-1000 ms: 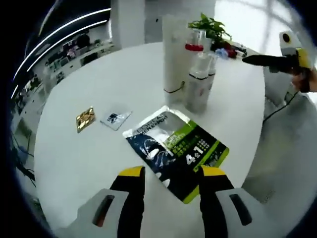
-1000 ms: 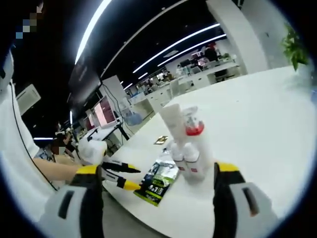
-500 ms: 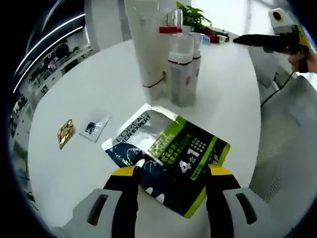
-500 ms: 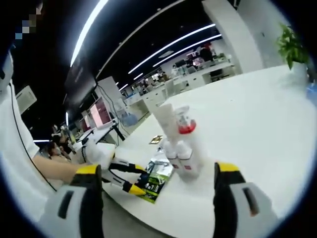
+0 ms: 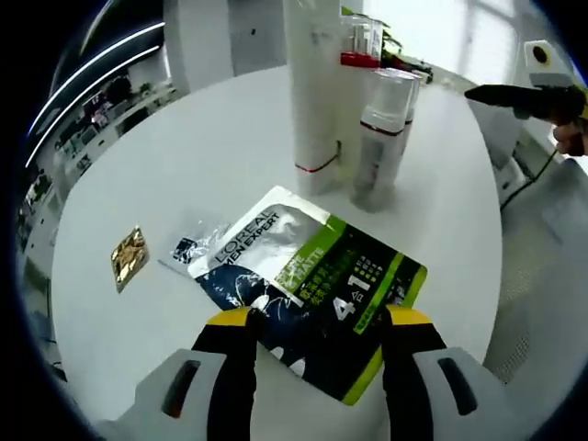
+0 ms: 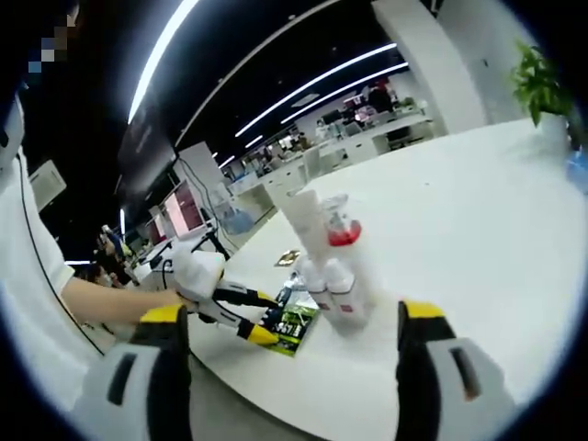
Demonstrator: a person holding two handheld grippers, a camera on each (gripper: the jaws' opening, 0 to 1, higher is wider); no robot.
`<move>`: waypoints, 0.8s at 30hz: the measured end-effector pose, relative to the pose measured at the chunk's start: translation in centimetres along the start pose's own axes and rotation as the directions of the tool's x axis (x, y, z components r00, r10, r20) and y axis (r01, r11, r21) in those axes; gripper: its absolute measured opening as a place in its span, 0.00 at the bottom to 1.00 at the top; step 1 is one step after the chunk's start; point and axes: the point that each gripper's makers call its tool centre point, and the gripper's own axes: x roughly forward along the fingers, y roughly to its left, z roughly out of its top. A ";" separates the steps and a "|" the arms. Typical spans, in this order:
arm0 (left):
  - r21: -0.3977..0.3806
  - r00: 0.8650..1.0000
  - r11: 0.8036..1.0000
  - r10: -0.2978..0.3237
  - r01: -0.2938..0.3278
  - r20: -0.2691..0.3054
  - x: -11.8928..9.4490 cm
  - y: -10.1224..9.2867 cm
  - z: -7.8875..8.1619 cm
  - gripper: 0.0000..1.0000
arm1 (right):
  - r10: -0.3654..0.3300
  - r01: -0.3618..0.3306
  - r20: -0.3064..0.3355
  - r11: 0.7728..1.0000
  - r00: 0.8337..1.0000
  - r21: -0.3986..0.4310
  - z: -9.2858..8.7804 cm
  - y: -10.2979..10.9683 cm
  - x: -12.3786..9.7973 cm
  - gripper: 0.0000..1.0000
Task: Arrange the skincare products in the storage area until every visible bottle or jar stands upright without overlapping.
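In the left gripper view, our left hand-held gripper (image 5: 317, 322) stands open astride the near end of the sachet pack (image 5: 308, 280), which lies flat on the white bench (image 5: 184, 147). Beyond it, the tall white tube (image 5: 317, 92) and bottles (image 5: 381, 133) stand upright.

In the right gripper view, our right hand-held gripper (image 6: 294, 317) hangs open and empty, with the bottles (image 6: 335, 280) between its jaws farther off.
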 end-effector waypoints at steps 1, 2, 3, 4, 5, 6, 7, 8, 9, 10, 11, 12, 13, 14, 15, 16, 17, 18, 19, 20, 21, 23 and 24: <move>0.001 1.000 1.000 -0.001 0.001 0.000 0.0 0.1 0.1 0.52 | -0.001 0.001 0.000 1.000 1.000 0.001 0.0 0.0 0.0 0.94; 0.001 1.000 1.000 -0.001 0.001 -0.001 0.1 0.1 0.1 0.52 | -0.001 0.001 0.000 1.000 1.000 0.002 0.0 0.0 -0.1 0.94; 0.001 1.000 1.000 -0.001 0.001 -0.002 0.1 0.2 0.1 0.52 | -0.002 0.002 0.000 1.000 1.000 0.002 -0.1 0.0 -0.1 0.94; 0.001 1.000 1.000 -0.001 0.001 -0.003 0.1 0.2 0.2 0.52 | -0.003 0.003 -0.001 1.000 1.000 0.003 -0.1 0.0 -0.1 0.94; 0.001 1.000 1.000 0.000 0.000 -0.004 0.2 0.3 0.2 0.52 | -0.003 0.003 -0.002 1.000 1.000 0.004 -0.1 0.0 -0.1 0.95; 0.001 1.000 1.000 0.000 0.000 -0.006 0.2 0.3 0.3 0.52 | -0.003 0.003 -0.003 1.000 1.000 0.005 -0.2 0.0 -0.2 0.95; 0.001 1.000 1.000 0.000 0.000 -0.008 0.2 0.3 0.3 0.52 | -0.003 0.003 -0.003 1.000 1.000 0.004 -0.2 0.0 -0.2 0.95; 0.002 1.000 1.000 -0.001 0.001 -0.011 0.2 0.3 0.3 0.52 | -0.003 0.003 -0.004 1.000 1.000 0.004 -0.2 0.0 -0.2 0.95; 0.002 1.000 1.000 -0.001 0.001 -0.012 0.2 0.3 0.3 0.52 | -0.001 0.001 -0.004 1.000 1.000 0.003 -0.2 0.1 -0.2 0.95; 0.003 1.000 1.000 -0.002 0.002 -0.013 0.2 0.3 0.3 0.52 | 0.000 0.000 -0.005 1.000 1.000 0.003 -0.2 0.1 -0.2 0.95; 0.002 1.000 1.000 -0.002 0.002 -0.013 0.2 0.3 0.3 0.52 | 0.001 -0.001 -0.005 1.000 1.000 0.002 -0.2 0.1 -0.2 0.95; 0.001 1.000 1.000 -0.003 0.003 -0.013 0.2 0.3 0.3 0.52 | 0.001 -0.001 -0.005 1.000 1.000 0.001 -0.2 0.1 -0.2 0.95; 0.000 1.000 1.000 -0.004 0.004 -0.012 0.2 0.2 0.3 0.52 | 0.002 -0.002 -0.006 1.000 1.000 0.000 -0.2 0.2 -0.2 0.95; -0.001 1.000 1.000 -0.004 0.004 -0.012 0.2 0.2 0.3 0.52 | 0.003 -0.003 -0.006 1.000 1.000 -0.001 -0.2 0.2 -0.2 0.95; -0.004 1.000 1.000 -0.003 0.003 -0.012 0.1 0.2 0.3 0.52 | 0.002 -0.002 -0.008 1.000 1.000 -0.004 -0.2 0.2 -0.2 0.95; -0.009 1.000 1.000 -0.003 0.003 -0.014 0.1 0.2 0.3 0.53 | 0.003 -0.003 -0.008 1.000 1.000 -0.005 -0.2 0.2 -0.2 0.95; -0.013 1.000 1.000 -0.002 0.002 -0.009 0.1 0.2 0.4 0.54 | 0.003 -0.003 -0.008 1.000 1.000 -0.007 -0.2 0.3 -0.2 0.95; -0.014 1.000 1.000 0.000 0.000 -0.008 0.0 0.2 0.4 0.54 | 0.003 -0.003 -0.010 1.000 1.000 -0.009 -0.3 0.3 -0.2 0.95; -0.015 1.000 1.000 0.001 -0.002 -0.006 -0.1 0.2 0.4 0.54 | 0.003 -0.003 -0.012 1.000 1.000 -0.011 -0.3 0.3 -0.2 0.95; -0.017 1.000 1.000 0.004 -0.004 -0.002 -0.2 0.3 0.5 0.54 | 0.003 -0.003 -0.014 1.000 1.000 -0.012 -0.4 0.4 -0.2 0.95; -0.020 1.000 1.000 0.006 -0.006 0.001 -0.3 0.3 0.5 0.55 | 0.003 -0.003 -0.014 1.000 1.000 -0.012 -0.4 0.4 -0.3 0.95; -0.031 1.000 0.999 0.009 -0.009 0.010 -0.7 0.3 0.7 0.55 | 0.003 -0.003 -0.014 1.000 1.000 -0.016 -0.4 0.5 -0.4 0.95; -0.038 1.000 0.999 0.013 -0.012 0.016 -0.9 0.3 0.7 0.56 | 0.003 -0.003 -0.015 1.000 1.000 -0.017 -0.4 0.5 -0.4 0.95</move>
